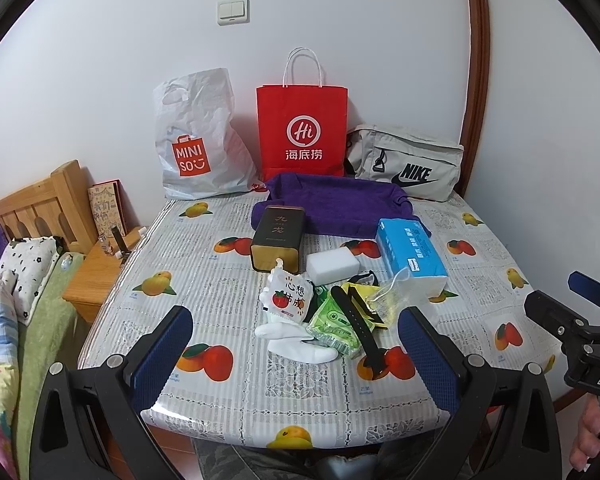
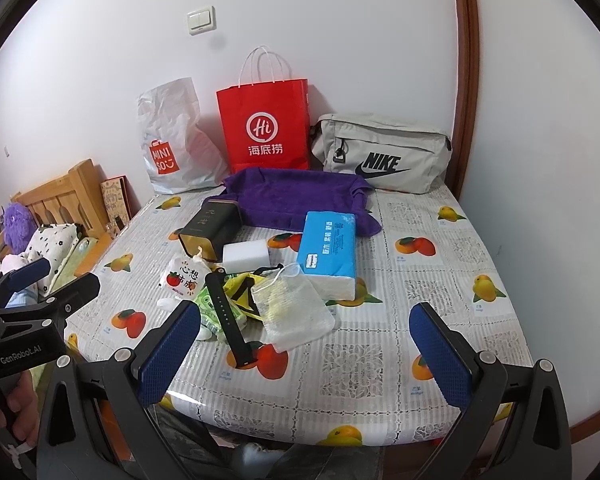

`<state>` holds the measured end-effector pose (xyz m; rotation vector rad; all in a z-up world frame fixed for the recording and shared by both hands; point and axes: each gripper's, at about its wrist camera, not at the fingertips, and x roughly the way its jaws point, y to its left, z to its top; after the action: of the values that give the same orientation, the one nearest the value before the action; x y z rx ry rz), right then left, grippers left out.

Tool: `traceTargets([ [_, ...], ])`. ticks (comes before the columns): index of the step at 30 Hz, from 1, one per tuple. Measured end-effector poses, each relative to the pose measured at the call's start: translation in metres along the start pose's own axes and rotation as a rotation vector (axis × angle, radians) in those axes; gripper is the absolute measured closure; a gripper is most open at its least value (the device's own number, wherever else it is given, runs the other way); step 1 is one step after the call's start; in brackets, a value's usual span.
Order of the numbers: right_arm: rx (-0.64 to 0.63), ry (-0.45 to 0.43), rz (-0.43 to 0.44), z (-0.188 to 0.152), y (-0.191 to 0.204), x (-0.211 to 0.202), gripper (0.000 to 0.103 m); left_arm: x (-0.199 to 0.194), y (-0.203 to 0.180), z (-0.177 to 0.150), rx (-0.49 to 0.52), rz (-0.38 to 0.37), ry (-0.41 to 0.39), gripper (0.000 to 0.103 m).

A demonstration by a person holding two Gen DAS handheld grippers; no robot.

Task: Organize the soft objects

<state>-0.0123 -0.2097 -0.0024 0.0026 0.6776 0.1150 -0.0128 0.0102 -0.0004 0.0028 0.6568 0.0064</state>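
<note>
1. Left wrist view: The left gripper [image 1: 296, 354] hovered over the near edge of the worktop [image 1: 260, 392], jaws wide and empty. The right gripper [image 1: 560, 300] showed at the right border, clear of all items; its jaw state could not be told from here.
2. Left wrist view: The soft items lay in a loose pile at the worktop centre: a white sock [image 1: 296, 340], a printed pouch [image 1: 288, 296] and a green packet [image 1: 334, 326], touching one another. A black strap [image 1: 360, 324] lay across the packet. A sponge [image 1: 333, 266] and a tissue pack [image 1: 412, 254] sat just behind; a purple towel [image 1: 336, 204] lay farther back, with a dark tin [image 1: 277, 238] resting on its front edge.
3. Right wrist view: The right gripper [image 2: 304, 348] was also wide and empty, short of the pile. A mesh bag [image 2: 294, 306] lay nearest to it, beside the tissue pack [image 2: 328, 252].
4. Judgement: No item had been grasped; the task appeared to be at its start. The next move would call for lowering one gripper onto a single soft item without snagging the strap.
5. Surface and room: The worktop carried a glossy fruit-print cover. A white bag [image 2: 172, 148], a red bag [image 2: 268, 128] and a grey pouch [image 2: 380, 156] stood against the wall. A bed [image 1: 12, 304] lay to the left.
</note>
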Motion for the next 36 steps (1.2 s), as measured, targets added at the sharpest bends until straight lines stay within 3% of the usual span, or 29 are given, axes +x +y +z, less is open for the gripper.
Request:
traceTargets([
  [28,0.007,-0.02,0.019,0.001,-0.003,-0.001,0.0,-0.002,-0.001,0.003,-0.004,0.003,0.001,0.0],
  [36,-0.011,-0.009,0.068,-0.004,0.0,0.014,0.0,0.025,0.008,0.003,-0.025,-0.002,0.046,0.0],
])
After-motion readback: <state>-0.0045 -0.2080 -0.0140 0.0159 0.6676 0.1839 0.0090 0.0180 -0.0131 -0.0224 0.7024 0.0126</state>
